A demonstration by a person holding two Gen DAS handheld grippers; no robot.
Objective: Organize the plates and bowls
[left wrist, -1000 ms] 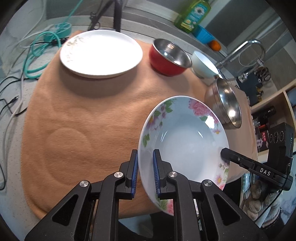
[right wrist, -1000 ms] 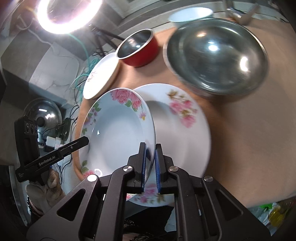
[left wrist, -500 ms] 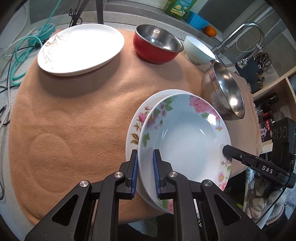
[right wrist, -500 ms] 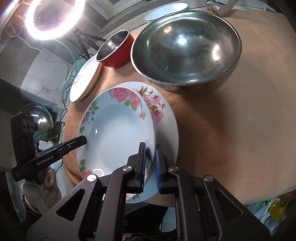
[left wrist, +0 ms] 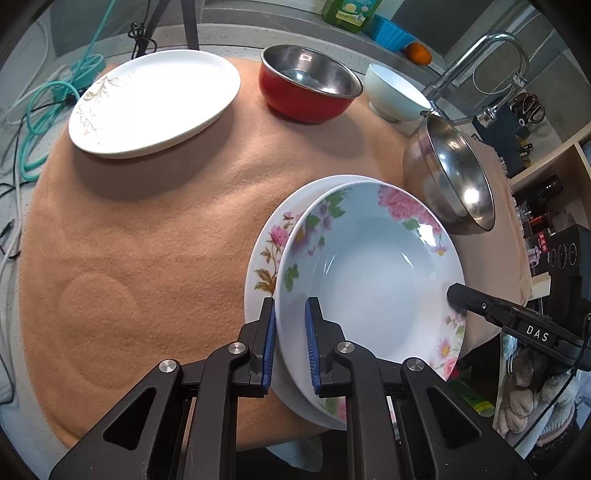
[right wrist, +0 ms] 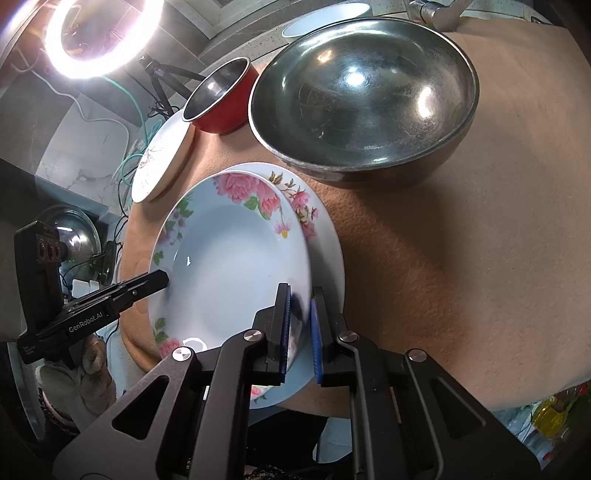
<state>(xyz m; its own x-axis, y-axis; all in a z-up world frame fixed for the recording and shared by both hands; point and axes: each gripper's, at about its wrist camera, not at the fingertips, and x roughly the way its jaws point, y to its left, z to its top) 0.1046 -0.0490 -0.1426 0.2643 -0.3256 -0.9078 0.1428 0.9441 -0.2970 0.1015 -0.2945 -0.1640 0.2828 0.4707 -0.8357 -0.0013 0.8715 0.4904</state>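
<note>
Three bowls stand on the tan cloth (left wrist: 155, 229) that covers the counter (left wrist: 236, 35): a red bowl (left wrist: 306, 83) with a steel lining, a pale blue bowl (left wrist: 393, 94) beside it, and a large steel bowl (right wrist: 364, 96) near the cloth's right edge. As far as their insides show, all three hold nothing.

A deep flowered plate (left wrist: 369, 273) sits on top of a second, flatter flowered plate (left wrist: 269, 240), whose rim shows past it on the left and far side. The deep plate's hollow is bare. Both lie at the near edge of the cloth, just in front of the steel bowl.

The left hand-held gripper (left wrist: 290, 339) straddles the near-left rim of the deep plate, one blue pad inside the rim and one outside; the pads (left wrist: 313, 350) stand slightly apart with small gaps beside the rim, so I cannot tell whether they still pinch it. The right hand-held gripper (right wrist: 300, 328) straddles the opposite rim in the same way, and whether its pads press the rim is likewise unclear.

A third plate, white with a brown sprig pattern (left wrist: 155, 101), lies well apart at the far left of the cloth.

Counted: three plates, three bowls, two hand-held grippers.
</note>
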